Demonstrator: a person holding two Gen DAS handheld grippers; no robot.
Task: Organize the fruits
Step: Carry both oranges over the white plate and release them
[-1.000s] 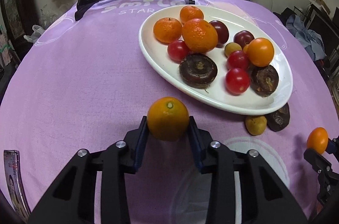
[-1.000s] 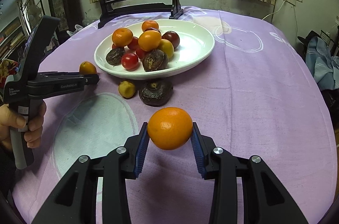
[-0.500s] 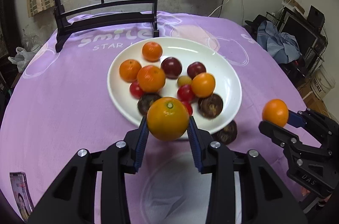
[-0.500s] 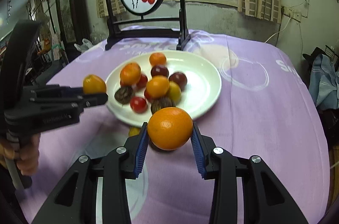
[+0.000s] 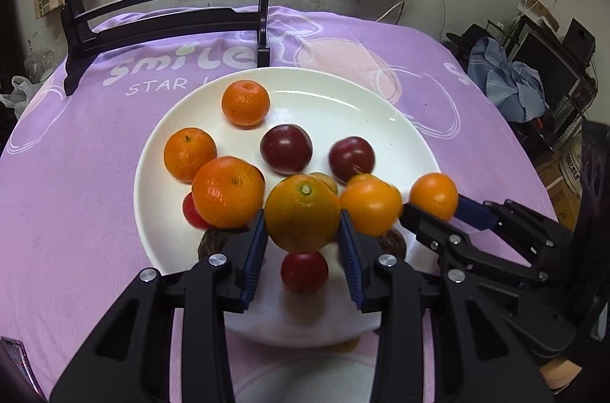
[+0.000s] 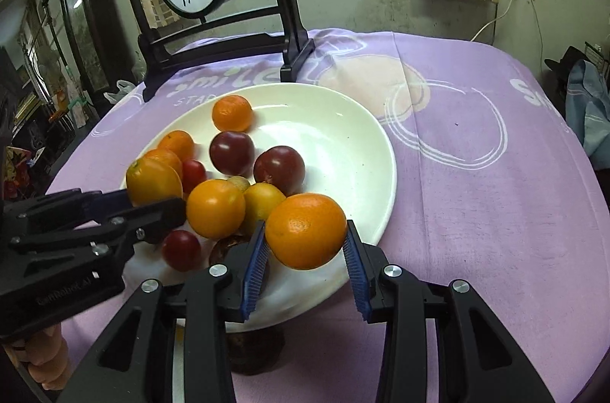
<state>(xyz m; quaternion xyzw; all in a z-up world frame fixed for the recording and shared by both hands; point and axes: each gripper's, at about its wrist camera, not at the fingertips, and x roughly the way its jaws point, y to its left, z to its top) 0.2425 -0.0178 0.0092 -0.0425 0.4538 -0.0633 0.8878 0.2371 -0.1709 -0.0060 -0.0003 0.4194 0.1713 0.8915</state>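
My left gripper is shut on a yellow-orange citrus and hangs over the near part of the white plate. The plate carries mandarins, dark plums, an orange tomato and red cherry tomatoes. My right gripper is shut on an orange above the plate's near right rim. Each view shows the other gripper beside it: the right gripper in the left wrist view, the left gripper in the right wrist view.
A black stand with a round painted screen rises behind the plate on the purple tablecloth. A dark round fruit lies on the cloth under the plate's near rim. A phone lies at the table's near left edge.
Both grippers have moved forward with their fruit, from over the bare cloth to above the plate's near side, and now hang close beside each other.
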